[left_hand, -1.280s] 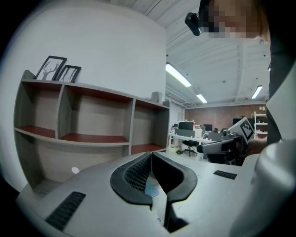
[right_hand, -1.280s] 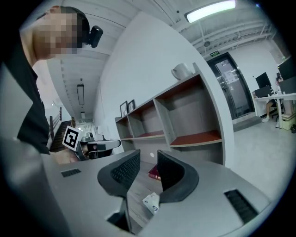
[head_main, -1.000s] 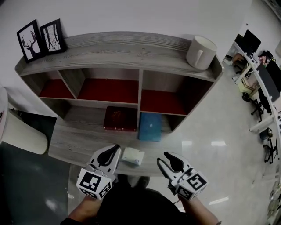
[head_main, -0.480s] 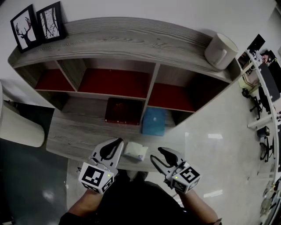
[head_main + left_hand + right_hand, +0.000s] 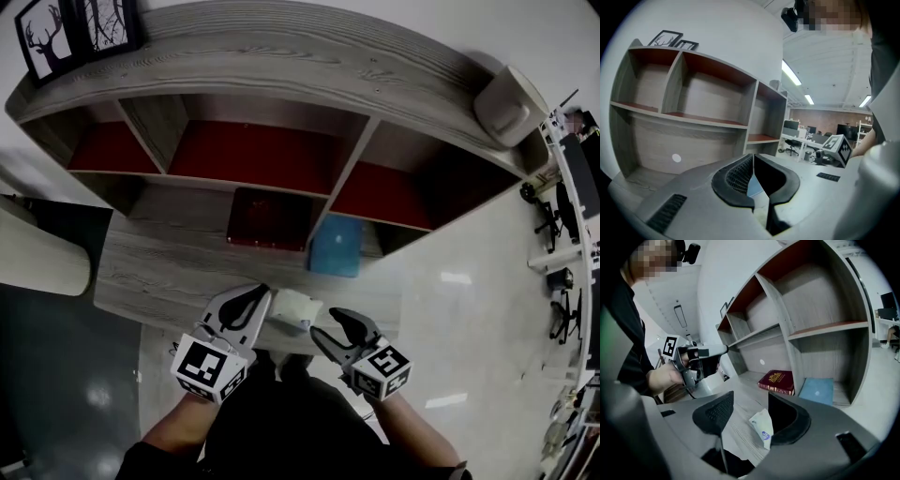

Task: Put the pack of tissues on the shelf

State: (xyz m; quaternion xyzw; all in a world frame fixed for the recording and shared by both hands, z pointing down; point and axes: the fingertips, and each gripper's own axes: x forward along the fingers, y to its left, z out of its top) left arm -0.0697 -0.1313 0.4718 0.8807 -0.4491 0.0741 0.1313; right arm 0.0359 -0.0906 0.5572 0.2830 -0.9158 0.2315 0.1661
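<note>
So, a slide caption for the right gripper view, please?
Right gripper, jaws opening, frames a small white tissue pack on the grey wooden shelf.

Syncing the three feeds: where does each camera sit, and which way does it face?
Head view: on the person's head, facing steeply down at the shelf, pack of tissues, left gripper, right gripper and forearms.
Left gripper view: on the left gripper, along its closed jaws toward the shelf; the right gripper's cube shows.
Right gripper view: on the right gripper, along its opening jaws, the pack between them; the left gripper shows.
Shared: head and right gripper views both show the pack and red book.
</note>
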